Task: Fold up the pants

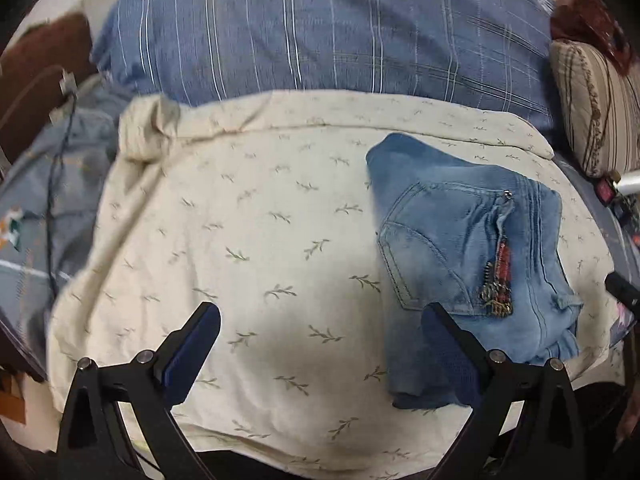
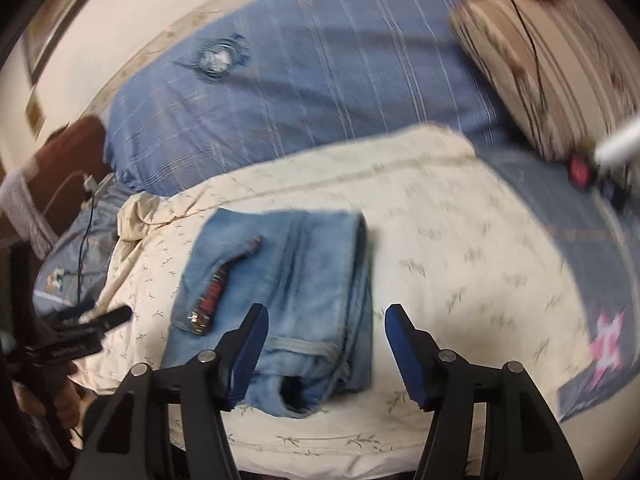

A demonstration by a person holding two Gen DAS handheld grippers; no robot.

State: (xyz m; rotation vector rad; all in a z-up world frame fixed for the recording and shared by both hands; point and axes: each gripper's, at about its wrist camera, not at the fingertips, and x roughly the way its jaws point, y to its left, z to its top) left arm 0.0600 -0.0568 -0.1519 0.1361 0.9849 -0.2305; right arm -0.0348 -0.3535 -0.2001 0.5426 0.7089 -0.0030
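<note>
Light blue jeans lie folded into a compact bundle on a cream sheet with a leaf print. A pocket and a red-and-metal trim face up. My left gripper hovers open over bare sheet, and its right finger overlaps the bundle's near left corner. In the right wrist view the jeans lie straight ahead. My right gripper is open just above their near edge, pads apart from the cloth. The left gripper shows at that view's left edge, beside the bundle.
A blue striped duvet lies bunched behind the sheet. To the right is a beige striped cushion with a white tube and a red item near it. A dark cable runs down the left over grey-blue bedding, and a brown headboard stands at far left.
</note>
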